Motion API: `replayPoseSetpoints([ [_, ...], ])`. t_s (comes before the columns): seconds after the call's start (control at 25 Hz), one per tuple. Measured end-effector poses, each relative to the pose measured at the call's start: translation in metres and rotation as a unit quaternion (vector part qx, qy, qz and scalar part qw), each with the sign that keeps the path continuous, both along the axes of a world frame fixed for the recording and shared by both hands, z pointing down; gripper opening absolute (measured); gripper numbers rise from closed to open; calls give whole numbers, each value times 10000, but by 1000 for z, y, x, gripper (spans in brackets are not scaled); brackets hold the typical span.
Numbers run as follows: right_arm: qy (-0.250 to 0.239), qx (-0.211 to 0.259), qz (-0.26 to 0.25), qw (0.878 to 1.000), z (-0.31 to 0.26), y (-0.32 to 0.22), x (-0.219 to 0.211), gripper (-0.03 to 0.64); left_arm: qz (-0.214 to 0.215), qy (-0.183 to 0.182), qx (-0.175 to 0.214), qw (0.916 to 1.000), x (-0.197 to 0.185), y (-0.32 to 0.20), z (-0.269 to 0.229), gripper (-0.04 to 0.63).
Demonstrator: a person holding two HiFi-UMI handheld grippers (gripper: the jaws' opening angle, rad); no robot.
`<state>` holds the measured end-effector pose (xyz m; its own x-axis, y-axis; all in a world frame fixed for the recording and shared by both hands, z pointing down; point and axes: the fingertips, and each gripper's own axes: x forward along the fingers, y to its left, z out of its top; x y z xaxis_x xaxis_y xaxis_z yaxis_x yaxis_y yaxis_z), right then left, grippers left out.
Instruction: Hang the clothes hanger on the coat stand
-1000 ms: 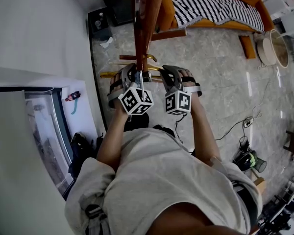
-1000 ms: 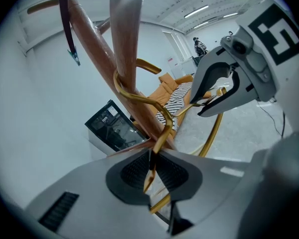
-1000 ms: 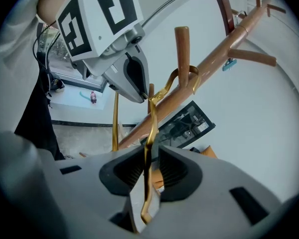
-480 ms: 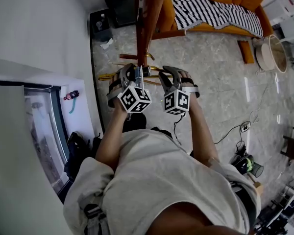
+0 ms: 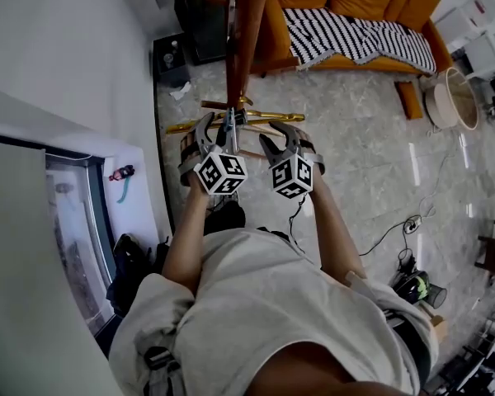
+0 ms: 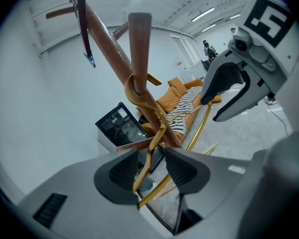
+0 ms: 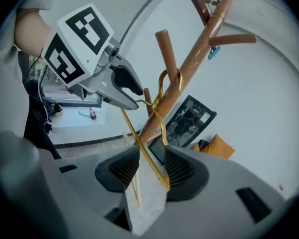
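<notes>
Gold hanger [image 6: 136, 92] is hanging by its hook on an upward-slanting peg of the wooden coat stand [image 6: 105, 35], right against the trunk. Left gripper [image 6: 152, 157] is opening, released, with hanger wire passing loose between its pads. Right gripper [image 7: 152, 158] is opening likewise, wire between its jaws, ungripped.

Bright, even indoor light; fisheye-warped edges.

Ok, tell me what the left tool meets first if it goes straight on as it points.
The gold clothes hanger: its wire runs between the opening jaws of the left tool. Just beyond, probably the trunk of the coat stand, though depth is unclear.
</notes>
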<state>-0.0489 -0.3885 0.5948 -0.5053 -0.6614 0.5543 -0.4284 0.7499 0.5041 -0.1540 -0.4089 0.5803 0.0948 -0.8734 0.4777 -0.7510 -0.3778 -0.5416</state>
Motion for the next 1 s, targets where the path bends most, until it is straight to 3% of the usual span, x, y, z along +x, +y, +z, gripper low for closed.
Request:
replayPoseSetpoints([
  [0.24, -618, 127, 341, 9974, -26, 21, 11, 149, -88, 33, 412, 9991, -2, 22, -28, 167],
  [0.36, -904, 203, 676, 9934, -39, 36, 22, 101, -242, 150, 575, 9979, -2, 43, -42, 167],
  [0.48, -1170, 257, 978, 9880, -53, 51, 35, 51, -474, 453, 701, 9954, 1, 66, -56, 167],
  [0.64, -1925, 86, 1177, 9742, -74, 78, 43, 26, -654, 959, 780, 9902, 13, 101, -66, 167],
  [0.8, -2565, 140, 1155, 9595, -98, 104, 48, 14, -862, 1786, 824, 9767, 28, 136, -75, 159],
  [0.88, -2850, 160, 1144, 9515, -111, 120, 55, 7, -1026, 2004, 883, 9703, 33, 157, -81, 36],
  [1.0, -3263, 44, 1057, 9393, -127, 145, 64, 5, -1138, 2175, 1047, 9637, 41, 189, -89, 9],
])
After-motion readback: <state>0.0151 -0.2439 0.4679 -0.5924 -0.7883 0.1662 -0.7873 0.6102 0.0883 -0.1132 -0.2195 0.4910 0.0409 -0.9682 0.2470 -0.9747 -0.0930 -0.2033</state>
